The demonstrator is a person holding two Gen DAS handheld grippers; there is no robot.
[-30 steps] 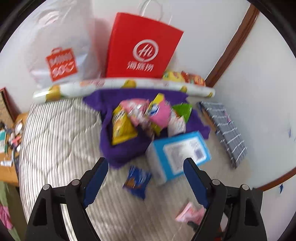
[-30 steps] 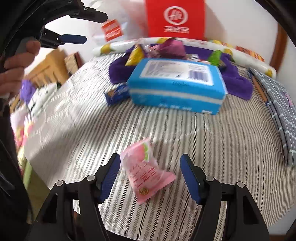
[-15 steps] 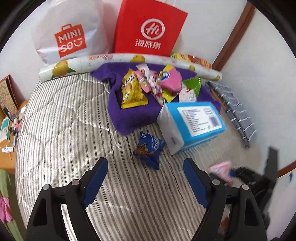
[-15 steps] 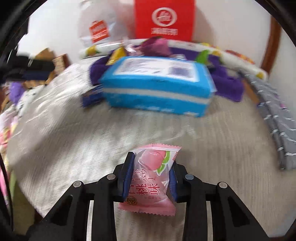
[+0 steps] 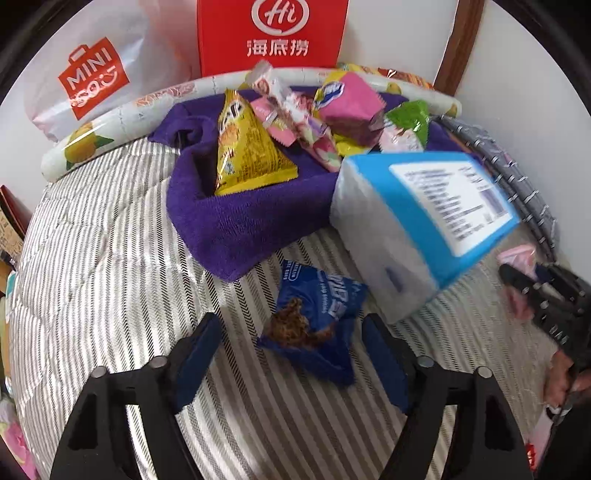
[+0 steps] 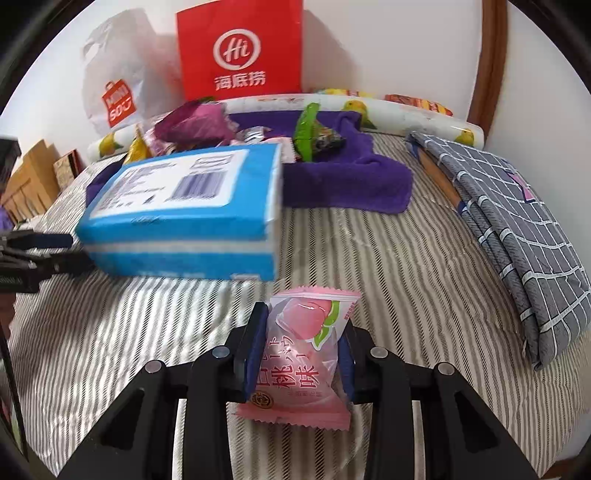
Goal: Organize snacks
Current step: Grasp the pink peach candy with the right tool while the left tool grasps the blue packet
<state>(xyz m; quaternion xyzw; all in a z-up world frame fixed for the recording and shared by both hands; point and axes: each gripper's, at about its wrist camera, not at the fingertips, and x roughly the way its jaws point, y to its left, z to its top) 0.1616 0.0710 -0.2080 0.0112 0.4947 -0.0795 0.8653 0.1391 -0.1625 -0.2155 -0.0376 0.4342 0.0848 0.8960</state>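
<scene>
My right gripper [image 6: 301,343] is shut on a pink peach snack packet [image 6: 301,354] and holds it above the striped bed. My left gripper [image 5: 291,343] is open, its fingers on either side of a blue cookie packet [image 5: 314,325] that lies on the bed. A purple towel [image 5: 240,218] holds several snacks: a yellow packet [image 5: 243,155], a pink packet [image 5: 351,107], a green packet [image 5: 410,118]. The right gripper with the pink packet [image 5: 517,258] shows at the right edge of the left wrist view.
A blue tissue pack [image 5: 424,218] lies beside the towel, also in the right wrist view [image 6: 184,206]. A red paper bag [image 5: 273,33], a white Miniso bag [image 5: 92,77] and a rolled mat [image 5: 122,122] stand at the wall. Folded grey checked cloth [image 6: 517,229] lies right.
My left gripper has moved down and forward over the blue cookie packet. My right gripper closed on the pink packet and has lifted it and swung slightly right.
</scene>
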